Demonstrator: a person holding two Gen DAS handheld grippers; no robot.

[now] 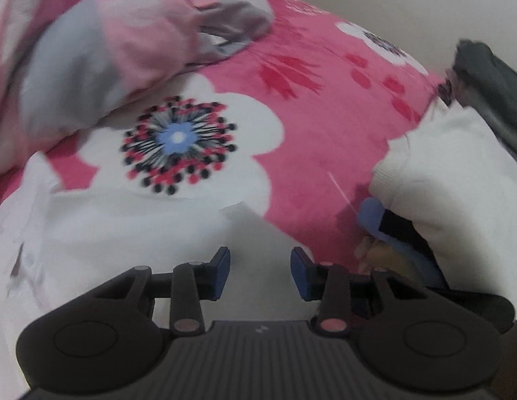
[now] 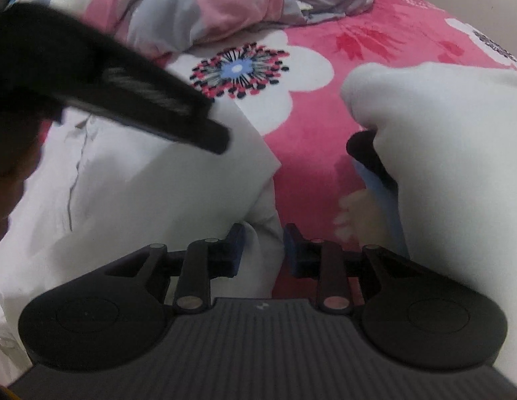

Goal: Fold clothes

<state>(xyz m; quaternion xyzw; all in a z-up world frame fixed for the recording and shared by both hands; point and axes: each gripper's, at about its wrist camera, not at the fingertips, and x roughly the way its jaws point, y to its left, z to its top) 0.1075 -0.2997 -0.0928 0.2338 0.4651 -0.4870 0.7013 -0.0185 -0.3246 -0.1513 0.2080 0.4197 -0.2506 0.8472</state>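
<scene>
Directly beneath your left gripper (image 1: 260,271) lies the white smooth-fabric garment (image 1: 125,233), flat on the pink plush bedspread with large white flowers (image 1: 308,153). Its blue-padded fingers (image 1: 221,268) stand spread apart with nothing between them; white cloth shows through the gap.

Ahead of the fingers and to their left: a white flower print with a blue centre and dark dotted ring (image 1: 178,140). Farther ahead-left, a bunched pink-and-grey patterned quilt (image 1: 91,50).

Right of the left gripper: a white ribbed knit sleeve (image 1: 442,173), with something blue and black just under its cuff; what it is, you cannot tell.

Your right gripper (image 2: 263,245) is also spread wide. The garment's right edge (image 2: 262,233) runs down between its fingers (image 2: 236,243), but no pad presses it.

Ahead-left of the right gripper, the other black tool (image 2: 125,100) crosses the view over the garment, motion-blurred. To its right hangs the white sleeve (image 2: 442,133).
</scene>
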